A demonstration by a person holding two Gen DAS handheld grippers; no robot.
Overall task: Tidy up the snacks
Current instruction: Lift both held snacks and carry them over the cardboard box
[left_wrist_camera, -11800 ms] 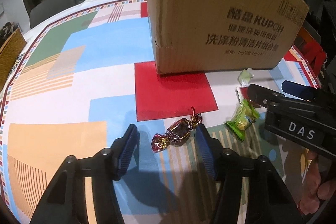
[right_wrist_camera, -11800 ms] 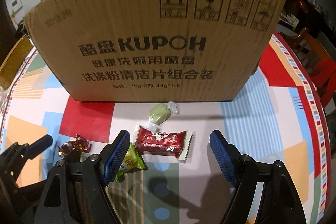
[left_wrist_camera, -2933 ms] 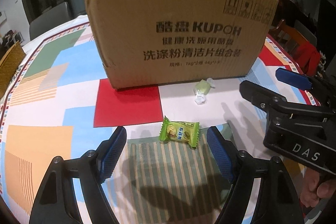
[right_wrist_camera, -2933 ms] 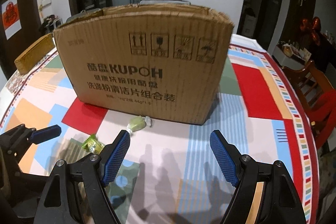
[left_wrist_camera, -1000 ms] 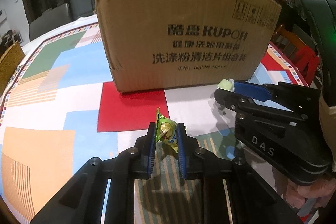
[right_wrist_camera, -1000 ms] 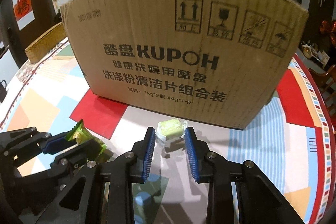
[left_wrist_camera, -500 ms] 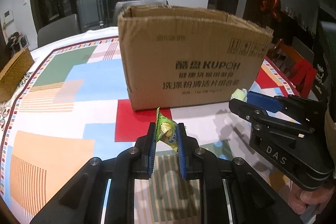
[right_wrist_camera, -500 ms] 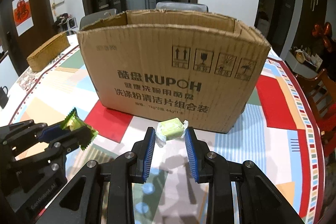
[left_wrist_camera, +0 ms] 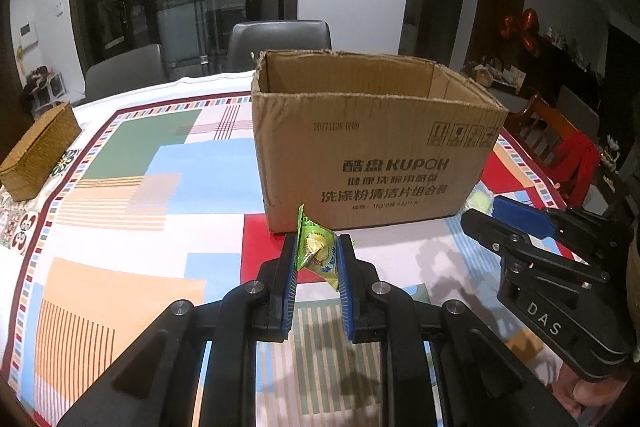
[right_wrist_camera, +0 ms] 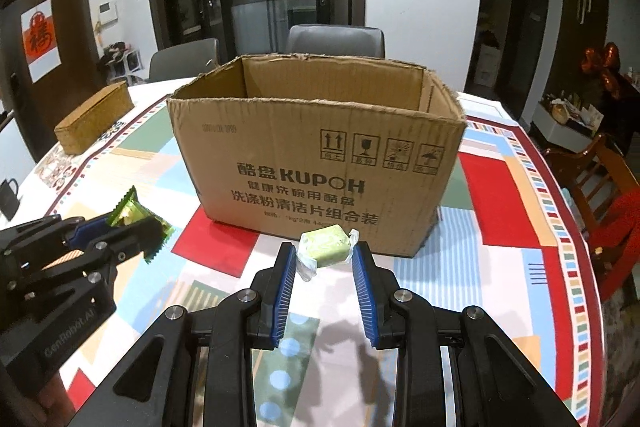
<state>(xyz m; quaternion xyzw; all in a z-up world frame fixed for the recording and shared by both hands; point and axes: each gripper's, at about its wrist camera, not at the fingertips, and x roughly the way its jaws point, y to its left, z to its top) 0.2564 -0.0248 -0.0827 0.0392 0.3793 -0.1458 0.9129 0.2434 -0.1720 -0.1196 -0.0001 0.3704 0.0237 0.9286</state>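
Open-topped box [right_wrist_camera: 316,155] on table [left_wrist_camera: 120,195], mouth up to take snacks. Left gripper [left_wrist_camera: 317,259] clamps green packet [left_wrist_camera: 316,253] in air before box; right gripper [right_wrist_camera: 325,259] pinches pale candy [right_wrist_camera: 325,245], likewise raised, likely for dropping in.

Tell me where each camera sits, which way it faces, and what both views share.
Left wrist: on the left gripper, facing the cardboard box; its fingers grip a green candy packet; the right gripper shows at right.
Right wrist: on the right gripper, facing the box's printed side; it holds a pale green candy; the left gripper shows at left.
Shared: box, tablecloth, woven basket, both candies.
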